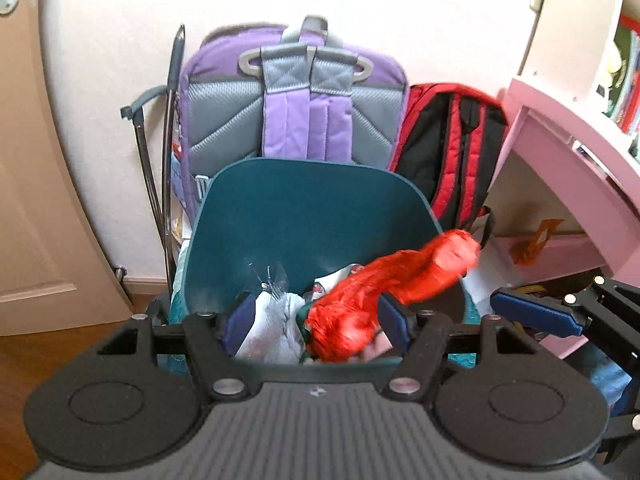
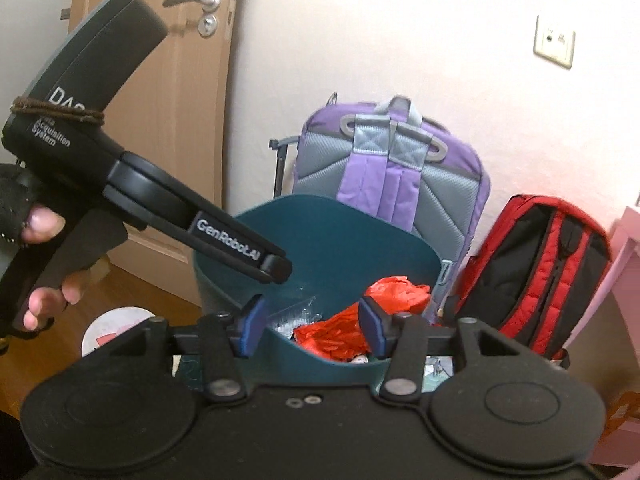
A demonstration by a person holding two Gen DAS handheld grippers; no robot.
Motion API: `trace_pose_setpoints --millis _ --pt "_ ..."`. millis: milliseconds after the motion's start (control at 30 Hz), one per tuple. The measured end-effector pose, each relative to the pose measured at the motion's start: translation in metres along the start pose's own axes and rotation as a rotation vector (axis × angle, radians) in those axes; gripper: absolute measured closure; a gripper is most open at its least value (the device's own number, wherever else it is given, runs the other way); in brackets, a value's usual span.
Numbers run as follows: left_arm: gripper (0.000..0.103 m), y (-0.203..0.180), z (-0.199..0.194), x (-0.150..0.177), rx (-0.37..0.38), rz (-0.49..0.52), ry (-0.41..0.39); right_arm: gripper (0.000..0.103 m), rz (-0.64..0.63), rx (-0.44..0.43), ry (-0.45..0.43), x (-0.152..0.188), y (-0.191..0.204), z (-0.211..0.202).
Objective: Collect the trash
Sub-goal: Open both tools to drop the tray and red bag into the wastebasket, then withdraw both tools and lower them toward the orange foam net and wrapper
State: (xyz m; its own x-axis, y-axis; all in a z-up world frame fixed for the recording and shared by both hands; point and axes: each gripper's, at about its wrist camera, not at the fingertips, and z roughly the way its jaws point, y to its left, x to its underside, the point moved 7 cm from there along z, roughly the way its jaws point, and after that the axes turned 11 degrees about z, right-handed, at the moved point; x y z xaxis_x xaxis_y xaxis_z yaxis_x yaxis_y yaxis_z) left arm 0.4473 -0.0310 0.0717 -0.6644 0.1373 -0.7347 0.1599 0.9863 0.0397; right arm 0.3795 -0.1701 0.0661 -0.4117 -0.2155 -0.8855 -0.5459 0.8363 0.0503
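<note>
Grippers, left (image 1: 316, 322) and right (image 2: 310, 330), both jaws apart, unladen, above teal bin (image 1: 304, 216).

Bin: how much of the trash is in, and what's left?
Done: red wrapper and clear plastic lie in the teal bin. In hand: nothing; left gripper and right gripper are both open over it. Left: an orange wrapper under the pink desk.
</note>
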Motion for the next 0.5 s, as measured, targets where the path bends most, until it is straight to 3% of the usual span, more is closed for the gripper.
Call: trace_pose_setpoints --millis 500 --pt "0.026 -0.028 -0.099 0.039 0.039 0.025 -0.093 0.049 0.051 -0.026 -0.050 0.011 0.026 -0.087"
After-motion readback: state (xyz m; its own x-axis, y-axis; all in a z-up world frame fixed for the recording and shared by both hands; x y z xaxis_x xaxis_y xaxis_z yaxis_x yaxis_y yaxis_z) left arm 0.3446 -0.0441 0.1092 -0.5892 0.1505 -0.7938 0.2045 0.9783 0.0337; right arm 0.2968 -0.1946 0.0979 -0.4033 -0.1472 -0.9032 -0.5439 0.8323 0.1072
